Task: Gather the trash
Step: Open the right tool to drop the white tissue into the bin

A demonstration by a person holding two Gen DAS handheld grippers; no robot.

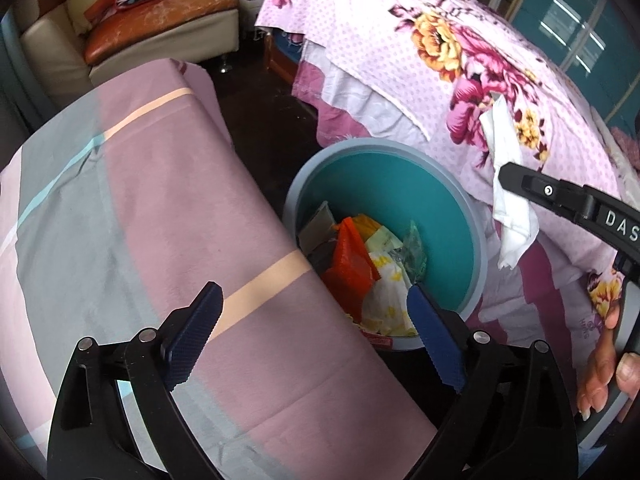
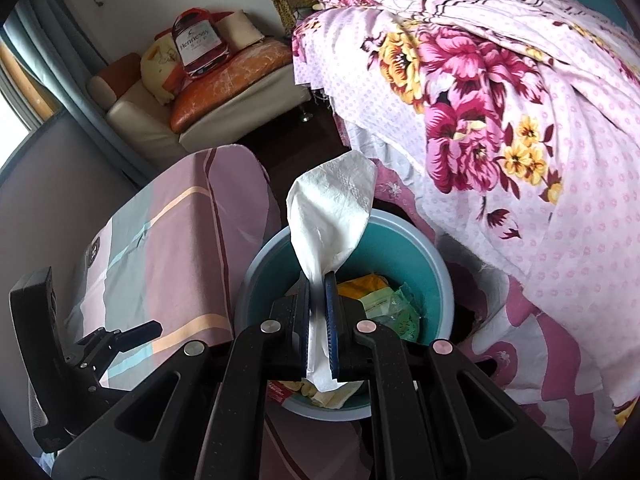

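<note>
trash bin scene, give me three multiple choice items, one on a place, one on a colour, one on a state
1. Where does the round teal plastic trash bin stand?
A. on the sofa
B. between the two cloth-covered pieces of furniture
C. on the floral bedspread

2. What colour is the tissue in the right gripper?
A. white
B. orange
C. green

3. How is the left gripper?
A. shut on a wrapper
B. shut on nothing
C. open and empty

Key: B, striped cloth on one side, floral bedspread on the other; A, the crumpled paper is plain white; C, its blue pads stand wide apart with nothing between.
</note>
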